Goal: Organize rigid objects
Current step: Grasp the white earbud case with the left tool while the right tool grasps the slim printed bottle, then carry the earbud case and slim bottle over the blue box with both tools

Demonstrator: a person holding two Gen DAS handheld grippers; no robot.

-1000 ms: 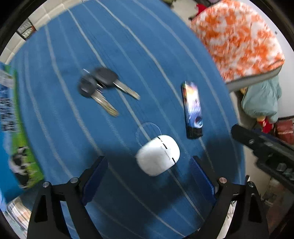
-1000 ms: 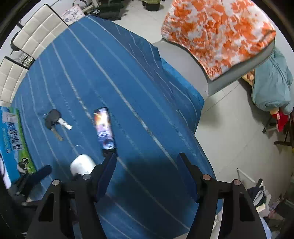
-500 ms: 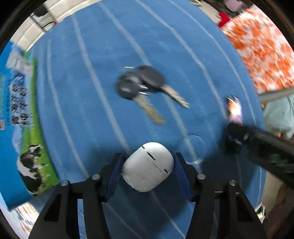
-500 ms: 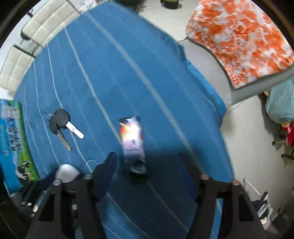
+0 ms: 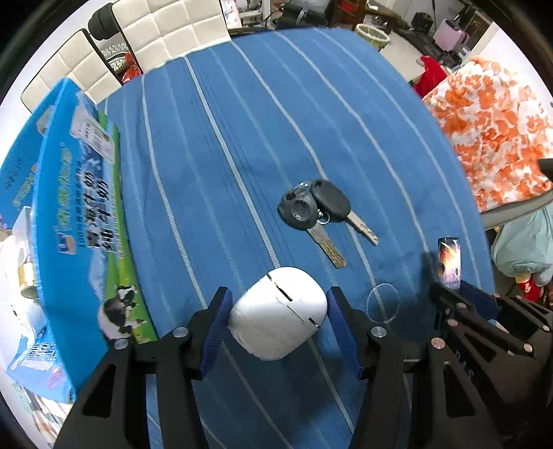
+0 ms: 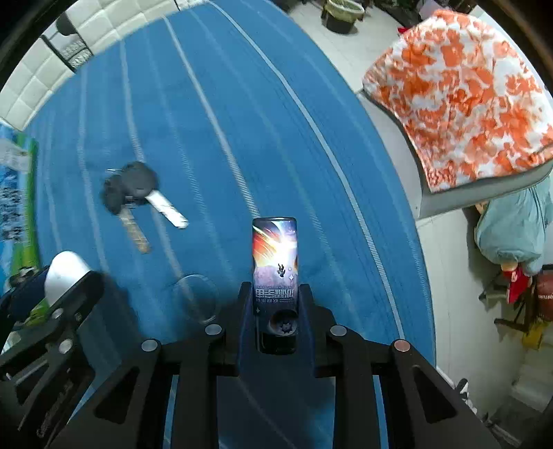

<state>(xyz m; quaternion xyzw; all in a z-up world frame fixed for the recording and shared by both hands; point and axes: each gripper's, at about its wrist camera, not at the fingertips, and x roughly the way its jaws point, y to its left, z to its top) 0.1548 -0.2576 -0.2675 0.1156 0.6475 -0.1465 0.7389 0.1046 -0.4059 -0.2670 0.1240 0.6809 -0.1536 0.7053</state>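
Observation:
My left gripper [image 5: 276, 311] is shut on a white rounded earbud case [image 5: 278, 312], which sits between its blue pads above the blue striped tablecloth [image 5: 242, 138]. My right gripper [image 6: 275, 293] is shut on a slim black lighter-like stick with a colourful space print [image 6: 274, 259]; it also shows in the left wrist view [image 5: 449, 260]. Two black-headed keys on a ring [image 5: 318, 210] lie on the cloth ahead of the case, also in the right wrist view [image 6: 133, 193]. A clear round disc [image 5: 382, 304] lies flat between the grippers, also in the right wrist view [image 6: 195, 297].
A blue and green milk carton box [image 5: 76, 214] lies along the left table edge. White padded chairs [image 5: 152, 31] stand at the far edge. An orange and white patterned cushion [image 6: 463, 103] is off the table's right edge, with floor clutter beyond.
My left gripper moved in and closed on the white case. My right gripper moved to the printed stick and closed on its near end. The keys stayed in place.

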